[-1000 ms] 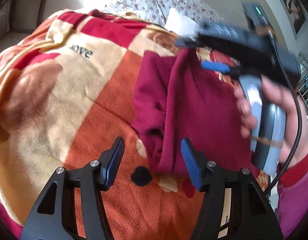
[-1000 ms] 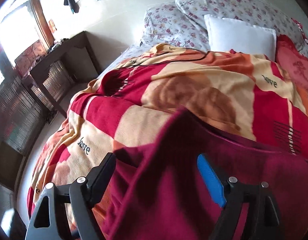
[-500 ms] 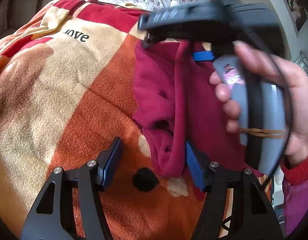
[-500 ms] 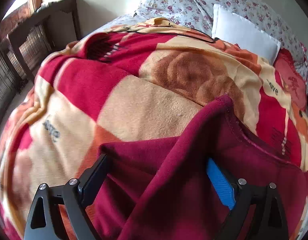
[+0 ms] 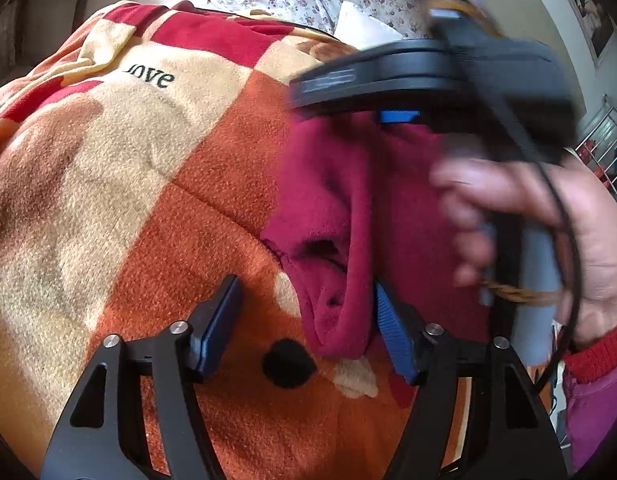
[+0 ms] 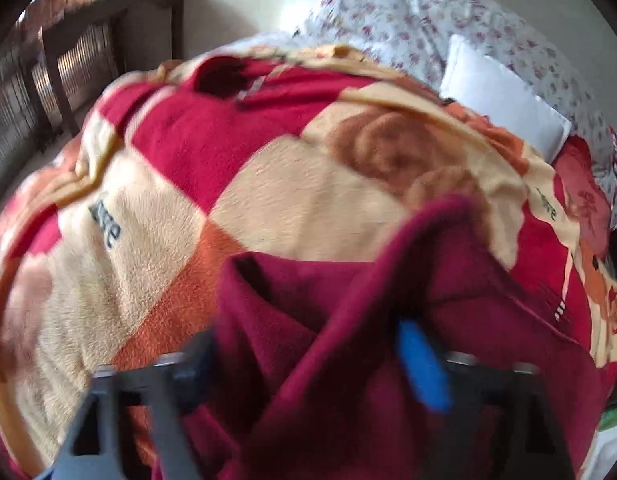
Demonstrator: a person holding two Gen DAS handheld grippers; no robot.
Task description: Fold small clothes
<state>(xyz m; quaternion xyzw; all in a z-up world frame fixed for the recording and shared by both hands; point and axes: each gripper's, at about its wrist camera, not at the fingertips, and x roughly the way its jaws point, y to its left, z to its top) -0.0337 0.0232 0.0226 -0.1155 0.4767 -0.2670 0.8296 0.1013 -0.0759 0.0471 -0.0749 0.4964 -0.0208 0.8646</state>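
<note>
A dark red garment (image 5: 348,216) lies on the checked blanket (image 5: 128,160). My left gripper (image 5: 304,320) is open, with a folded edge of the garment lying between its fingers against the right blue pad (image 5: 392,340). My right gripper (image 6: 312,360) is open with a raised fold of the garment (image 6: 368,320) draped between its fingers; it also shows blurred in the left wrist view (image 5: 396,116), over the garment's far end.
The blanket (image 6: 248,200) covers the bed. Floral pillows (image 6: 428,20) and a white pillow (image 6: 504,96) lie at the head. Dark wooden furniture (image 6: 68,60) stands left of the bed. A black dot (image 5: 288,364) on the blanket sits between my left fingers.
The right gripper has swung left and down over the garment's far end, carrying the fold across. The left gripper has edged closer to the garment's near edge. Both views are now motion-blurred.
</note>
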